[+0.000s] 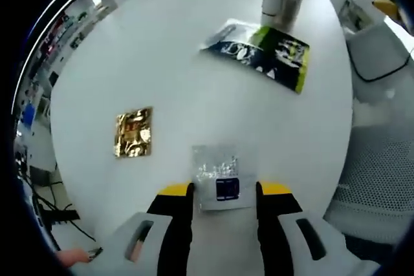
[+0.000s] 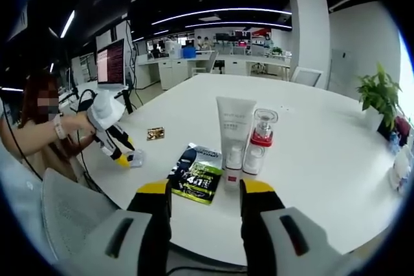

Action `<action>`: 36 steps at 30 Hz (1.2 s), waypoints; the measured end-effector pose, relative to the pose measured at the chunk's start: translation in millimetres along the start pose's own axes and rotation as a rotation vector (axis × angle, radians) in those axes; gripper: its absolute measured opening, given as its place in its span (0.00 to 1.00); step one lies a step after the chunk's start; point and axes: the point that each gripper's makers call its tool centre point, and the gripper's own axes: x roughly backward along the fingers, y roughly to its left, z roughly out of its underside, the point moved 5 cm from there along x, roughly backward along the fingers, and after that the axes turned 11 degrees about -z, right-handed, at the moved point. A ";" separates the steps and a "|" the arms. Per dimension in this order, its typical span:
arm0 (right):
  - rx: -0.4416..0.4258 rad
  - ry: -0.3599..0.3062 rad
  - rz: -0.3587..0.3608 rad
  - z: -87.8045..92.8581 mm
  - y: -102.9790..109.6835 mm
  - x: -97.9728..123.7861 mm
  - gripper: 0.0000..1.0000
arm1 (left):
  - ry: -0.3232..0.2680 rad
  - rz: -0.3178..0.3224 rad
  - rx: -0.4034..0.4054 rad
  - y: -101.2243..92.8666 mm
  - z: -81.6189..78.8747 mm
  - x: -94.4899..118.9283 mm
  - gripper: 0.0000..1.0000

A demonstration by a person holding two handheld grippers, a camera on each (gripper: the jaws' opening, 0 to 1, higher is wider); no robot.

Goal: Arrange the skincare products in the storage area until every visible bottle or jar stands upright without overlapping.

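Tabletop sachet lies seemingly between left tongs.

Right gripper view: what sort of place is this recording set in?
Most likely an open-plan office. A big round white table stands in front of rows of desks, with a monitor on a stand, long ceiling light strips and a potted plant.

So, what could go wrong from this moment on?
1. The left gripper stands open around a thin clear packet lying flat; the jaws may slide over it.
2. The tall white tube and the red-collared bottle stand close together; a push from the right gripper could topple both.
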 end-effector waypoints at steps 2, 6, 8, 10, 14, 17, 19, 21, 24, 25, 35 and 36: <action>0.001 0.001 0.000 0.1 -0.2 -0.5 0.42 | 0.001 0.005 -0.024 0.0 -4.0 0.6 0.35; 0.001 -0.001 -0.002 -0.5 0.1 -0.5 0.42 | -0.006 0.018 -0.074 -1.4 -12.9 1.7 0.35; 0.000 0.000 -0.001 -0.2 -0.1 -0.1 0.42 | -0.009 0.027 -0.101 -3.3 -17.4 1.8 0.35; 0.000 0.000 -0.002 0.0 -0.2 0.4 0.42 | -0.013 0.035 -0.133 -4.9 -20.8 1.6 0.35; -0.002 -0.001 0.002 0.1 -1.0 2.0 0.42 | -0.016 0.054 -0.195 -10.1 -27.4 1.4 0.35; -0.003 -0.002 0.005 0.2 -1.3 2.9 0.42 | -0.015 0.067 -0.223 -14.3 -33.4 -0.9 0.35; -0.004 -0.003 0.007 0.2 -1.3 3.4 0.42 | -0.017 0.073 -0.248 -17.1 -37.8 -2.4 0.35; -0.004 -0.003 0.010 0.4 -1.7 4.3 0.42 | -0.021 0.078 -0.267 -19.8 -42.1 -3.9 0.35; -0.009 -0.007 0.016 1.2 -2.5 5.8 0.42 | -0.027 0.084 -0.301 -23.8 -47.5 -7.2 0.35; -0.010 -0.008 0.018 1.4 -2.6 6.3 0.43 | -0.027 0.089 -0.307 -25.4 -48.6 -8.0 0.35; -0.031 -0.010 0.035 6.0 -3.5 9.8 0.45 | -0.028 0.121 -0.378 -38.2 -63.6 -14.4 0.36; -0.032 -0.009 0.037 6.4 -3.7 10.3 0.45 | -0.030 0.120 -0.388 -38.7 -65.2 -14.7 0.36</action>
